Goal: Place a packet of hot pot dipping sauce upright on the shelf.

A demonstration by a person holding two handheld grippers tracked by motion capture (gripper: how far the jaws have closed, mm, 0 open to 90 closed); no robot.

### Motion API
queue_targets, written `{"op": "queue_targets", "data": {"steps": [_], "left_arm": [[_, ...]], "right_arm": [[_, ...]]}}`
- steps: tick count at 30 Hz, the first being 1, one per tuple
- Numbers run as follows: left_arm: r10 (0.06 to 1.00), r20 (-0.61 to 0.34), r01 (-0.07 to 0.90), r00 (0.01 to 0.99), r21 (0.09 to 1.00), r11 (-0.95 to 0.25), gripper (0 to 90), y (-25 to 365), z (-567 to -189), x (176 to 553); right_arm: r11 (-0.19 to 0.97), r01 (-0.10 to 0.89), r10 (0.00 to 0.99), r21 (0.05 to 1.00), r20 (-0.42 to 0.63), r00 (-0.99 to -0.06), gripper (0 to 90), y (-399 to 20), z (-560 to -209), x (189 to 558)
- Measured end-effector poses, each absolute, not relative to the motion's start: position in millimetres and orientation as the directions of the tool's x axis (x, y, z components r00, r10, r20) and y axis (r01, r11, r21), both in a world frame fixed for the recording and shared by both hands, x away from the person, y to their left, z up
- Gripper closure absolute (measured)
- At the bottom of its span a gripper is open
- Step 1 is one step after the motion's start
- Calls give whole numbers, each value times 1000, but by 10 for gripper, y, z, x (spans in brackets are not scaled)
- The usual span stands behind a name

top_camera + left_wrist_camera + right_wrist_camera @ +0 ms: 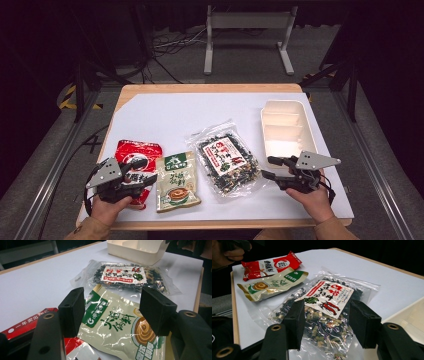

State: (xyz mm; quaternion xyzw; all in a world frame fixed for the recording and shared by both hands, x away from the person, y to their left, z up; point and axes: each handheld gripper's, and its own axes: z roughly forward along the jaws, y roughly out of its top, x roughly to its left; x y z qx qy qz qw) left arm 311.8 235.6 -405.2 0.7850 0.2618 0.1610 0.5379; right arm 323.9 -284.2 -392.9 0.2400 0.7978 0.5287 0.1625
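Three food packets lie in a row on the white table [165, 115]: a red packet [138, 162], a cream and green packet [176, 181] and a clear bag of dark dried mix [228, 160]. My left gripper [146, 173] hovers over the red packet, open, its jaws aimed at the cream and green packet [117, 325]. My right gripper [268, 168] sits at the clear bag's right edge, open, with the clear bag [324, 307] seen between its jaws but not pinched. The red packet [270, 265] and cream packet [270, 285] lie beyond.
A cream divided tray [286, 127] stands at the right, just behind my right gripper, also the tray [136, 248]. Bare white tabletop spreads across the back and left. The table's wooden front edge [220, 224] runs close to both hands.
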Motion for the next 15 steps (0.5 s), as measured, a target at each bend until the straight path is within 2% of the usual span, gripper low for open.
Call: {"op": "queue_targets", "data": {"steps": [15], "left_arm": [[595,-35,241,803,932,-270,369,2364,-4042,3106]], "right_arm": [[346,217,532,913,-1,-846,413,-2666,-3872,3290]]}}
